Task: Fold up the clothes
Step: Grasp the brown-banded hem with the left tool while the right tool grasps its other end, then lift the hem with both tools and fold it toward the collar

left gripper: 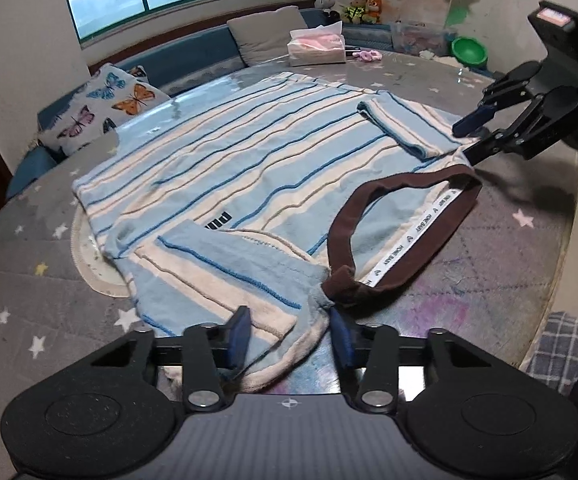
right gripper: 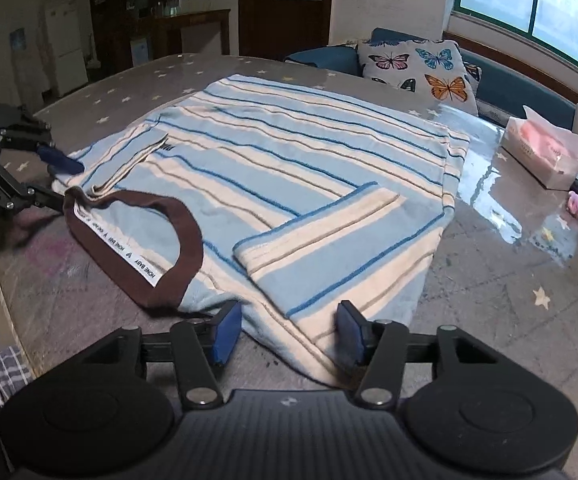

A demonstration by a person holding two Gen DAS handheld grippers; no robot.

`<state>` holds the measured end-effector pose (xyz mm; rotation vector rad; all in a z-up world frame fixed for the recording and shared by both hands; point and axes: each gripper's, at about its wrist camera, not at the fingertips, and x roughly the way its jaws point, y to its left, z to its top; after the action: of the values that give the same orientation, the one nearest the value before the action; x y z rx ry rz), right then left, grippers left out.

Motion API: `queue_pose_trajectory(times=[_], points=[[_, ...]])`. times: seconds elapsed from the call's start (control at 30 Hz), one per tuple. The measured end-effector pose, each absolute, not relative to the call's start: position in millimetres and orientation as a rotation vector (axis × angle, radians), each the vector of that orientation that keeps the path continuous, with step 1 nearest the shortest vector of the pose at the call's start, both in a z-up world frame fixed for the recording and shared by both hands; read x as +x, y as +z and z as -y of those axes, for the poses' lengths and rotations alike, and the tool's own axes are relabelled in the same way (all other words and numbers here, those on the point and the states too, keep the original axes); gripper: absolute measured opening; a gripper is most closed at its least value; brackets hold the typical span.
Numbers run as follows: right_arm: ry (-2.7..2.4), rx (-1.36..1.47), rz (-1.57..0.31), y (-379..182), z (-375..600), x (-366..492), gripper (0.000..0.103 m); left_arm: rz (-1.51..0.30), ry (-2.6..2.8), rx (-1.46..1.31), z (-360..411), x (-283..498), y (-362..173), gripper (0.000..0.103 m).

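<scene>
Striped shirt [left gripper: 225, 152] (light blue/cream w/ thin blue + tan lines, brown collar [left gripper: 401, 232]) lies flat on round table [left gripper: 509, 248] w/ grey star-print cover; both sleeves folded inward onto the body. Collar end faces the person, hem toward the far side of table. White neck tape inside collar reads "HONE BABY". Left gripper [left gripper: 289, 340]: jaws wide apart, blue pads on either side of the shoulder edge next to collar; cloth lies between the fingers but not pinched, pads not pressing on it. In right wrist view left gripper [right gripper: 59, 178] sits at far-left shoulder corner, one blue pad over the cloth edge, the lower finger at table level by the collar. Right gripper [right gripper: 287, 328]: jaws also wide apart, straddling the other shoulder edge beside the folded sleeve [right gripper: 329, 240]; nothing clamped. From left wrist view right gripper [left gripper: 467, 136] is at the shoulder corner, upper pad lifted above the cloth, lower finger at or under the fabric edge, cannot tell which. Elsewhere: tissue box [left gripper: 317, 46] on far part of table, butterfly cushion [left gripper: 109, 108] on the blue sofa beyond, green bowl [left gripper: 469, 51] + plush toys [left gripper: 353, 7] at back, checked cloth [left gripper: 569, 344] off the table edge near person
</scene>
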<state>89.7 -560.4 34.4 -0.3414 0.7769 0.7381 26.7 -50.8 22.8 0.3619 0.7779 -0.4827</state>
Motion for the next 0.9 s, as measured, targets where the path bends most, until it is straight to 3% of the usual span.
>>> queue_pose_trajectory(times=[0.03, 0.07, 0.1, 0.17, 0.2, 0.3, 0.9], points=[[0.739, -0.337, -0.777, 35, 561, 90, 0.042, -0.780, -0.484, 0.352, 50, 28, 23, 0.033], [0.740, -0.332, -0.777, 35, 561, 91, 0.029, -0.779, -0.481, 0.350, 50, 29, 23, 0.025], [0.743, -0.327, -0.780, 36, 561, 91, 0.023, -0.777, -0.479, 0.348, 51, 30, 23, 0.021], [0.746, -0.331, -0.780, 36, 560, 90, 0.018, -0.773, -0.472, 0.347, 52, 29, 24, 0.013], [0.748, -0.333, -0.780, 36, 560, 89, 0.011, -0.770, -0.472, 0.343, 53, 28, 25, 0.011], [0.740, -0.333, -0.774, 38, 557, 84, 0.004, -0.758, -0.455, 0.331, 53, 23, 30, 0.007], [0.813, -0.256, -0.561, 124, 567, -16, 0.002, -0.579, -0.325, 0.197, 24, -66, 116, 0.005]])
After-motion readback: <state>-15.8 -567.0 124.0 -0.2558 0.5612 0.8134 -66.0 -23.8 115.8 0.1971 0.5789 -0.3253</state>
